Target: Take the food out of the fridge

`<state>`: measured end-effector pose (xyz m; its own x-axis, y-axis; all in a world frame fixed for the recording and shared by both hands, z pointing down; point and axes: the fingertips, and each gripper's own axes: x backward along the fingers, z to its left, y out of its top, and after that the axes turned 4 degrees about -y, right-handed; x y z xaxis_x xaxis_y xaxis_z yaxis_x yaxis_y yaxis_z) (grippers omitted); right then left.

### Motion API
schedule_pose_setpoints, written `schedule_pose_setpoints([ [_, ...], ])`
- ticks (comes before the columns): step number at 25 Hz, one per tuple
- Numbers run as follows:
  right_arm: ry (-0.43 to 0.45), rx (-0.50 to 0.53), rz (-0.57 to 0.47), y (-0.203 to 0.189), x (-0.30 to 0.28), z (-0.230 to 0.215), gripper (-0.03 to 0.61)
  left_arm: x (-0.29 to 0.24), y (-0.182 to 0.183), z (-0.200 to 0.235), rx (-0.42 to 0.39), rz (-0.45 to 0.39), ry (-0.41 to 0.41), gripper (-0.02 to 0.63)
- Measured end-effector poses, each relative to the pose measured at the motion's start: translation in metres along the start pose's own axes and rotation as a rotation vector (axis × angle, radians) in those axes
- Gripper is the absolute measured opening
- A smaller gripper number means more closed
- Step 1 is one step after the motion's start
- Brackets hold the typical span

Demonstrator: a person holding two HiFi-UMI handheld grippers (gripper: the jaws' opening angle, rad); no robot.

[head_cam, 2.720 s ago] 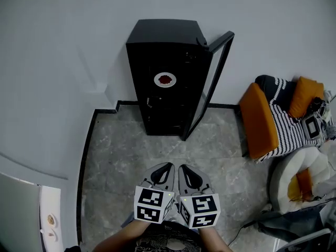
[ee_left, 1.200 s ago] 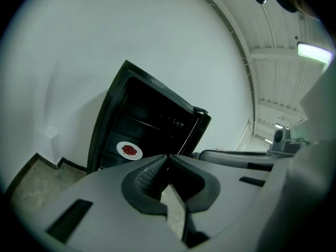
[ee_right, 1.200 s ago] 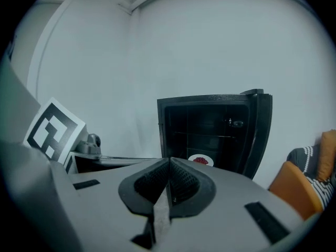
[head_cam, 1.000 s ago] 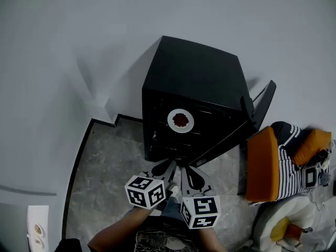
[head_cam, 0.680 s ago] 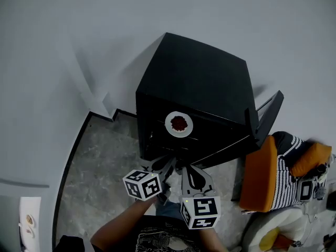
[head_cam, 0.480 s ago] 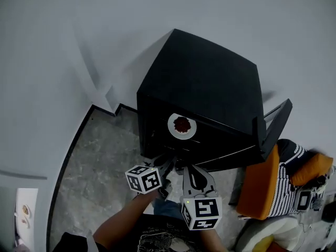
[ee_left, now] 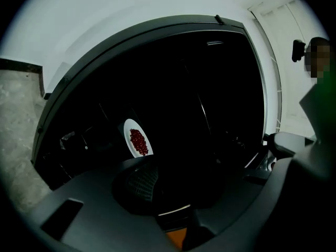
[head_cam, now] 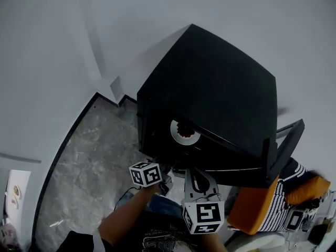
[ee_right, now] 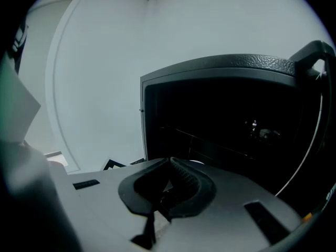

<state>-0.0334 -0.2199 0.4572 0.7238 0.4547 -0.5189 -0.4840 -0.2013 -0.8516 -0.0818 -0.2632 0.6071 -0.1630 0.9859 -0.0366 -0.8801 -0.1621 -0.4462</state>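
Left gripper (ee_left: 173,185): jaws opening with nothing between them, likely readying for the plate's rim.
Right gripper (ee_right: 170,164): jaws clenched, empty, held in reserve.
Plate of red food (ee_left: 137,138): on a fridge (head_cam: 220,88) shelf, just ahead, unreached.
Door (head_cam: 283,151): open, giving access.

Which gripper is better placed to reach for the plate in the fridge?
Left, probably. The left gripper points at the plate, its jaws opening with nothing between them. The right gripper sits farther back, jaws together.
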Motion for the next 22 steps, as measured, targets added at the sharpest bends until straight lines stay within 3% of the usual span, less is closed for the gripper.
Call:
schedule_pose_setpoints([
  [9,0.041,0.036,0.027,-0.008,-0.013,-0.016,0.023,-0.024,-0.008,0.047,0.142,-0.059,0.062,0.144],
  [22,0.05,0.068,0.051,-0.018,-0.021,-0.031,0.023,-0.054,-0.003,0.074,0.227,-0.099,0.127,0.158],
])
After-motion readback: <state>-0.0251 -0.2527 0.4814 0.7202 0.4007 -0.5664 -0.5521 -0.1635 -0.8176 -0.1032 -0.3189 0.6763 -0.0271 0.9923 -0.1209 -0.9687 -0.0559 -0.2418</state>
